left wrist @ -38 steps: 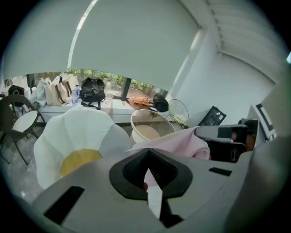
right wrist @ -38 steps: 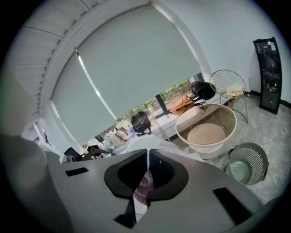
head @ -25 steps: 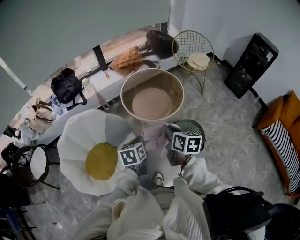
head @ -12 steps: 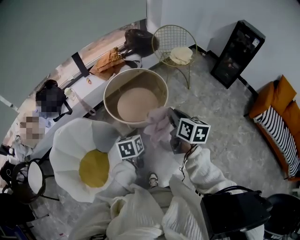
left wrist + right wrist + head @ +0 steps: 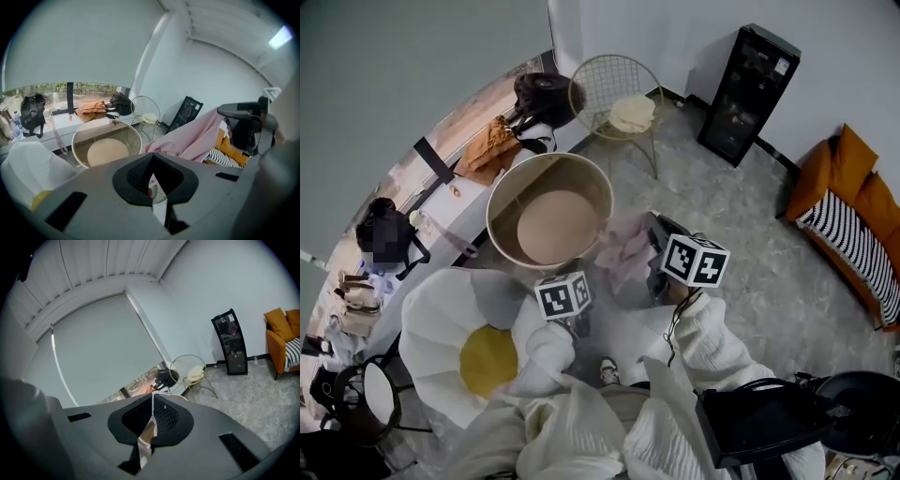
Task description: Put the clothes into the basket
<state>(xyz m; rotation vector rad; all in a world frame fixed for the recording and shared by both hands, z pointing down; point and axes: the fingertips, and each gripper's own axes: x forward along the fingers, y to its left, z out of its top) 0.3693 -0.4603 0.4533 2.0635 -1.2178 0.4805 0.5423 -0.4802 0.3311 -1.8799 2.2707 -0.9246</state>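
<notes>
The round beige basket (image 5: 494, 214) stands on the floor ahead of me, and the left gripper view shows its wall (image 5: 84, 140) too. A pink garment (image 5: 623, 248) hangs in the air just right of the basket's rim. My right gripper (image 5: 651, 246) is shut on its upper end. The garment (image 5: 192, 140) slopes from the right gripper (image 5: 246, 124) down to the tips of my left gripper (image 5: 152, 157), whose jaws are shut with pale cloth in the slit. In the right gripper view, the right gripper (image 5: 152, 399) also shows pale cloth between closed jaws.
A white and yellow egg-shaped cushion (image 5: 441, 309) lies left of me. A wire chair (image 5: 614, 89), a black cabinet (image 5: 748, 89) and an orange sofa (image 5: 848, 211) stand beyond. Bags and an orange-brown cloth (image 5: 487, 145) lie on the window ledge. A black bag (image 5: 759, 422) sits by my right arm.
Both grippers have carried the pink garment up and forward, from in front of the basket to beside its right rim. The right gripper rose more than the left.
</notes>
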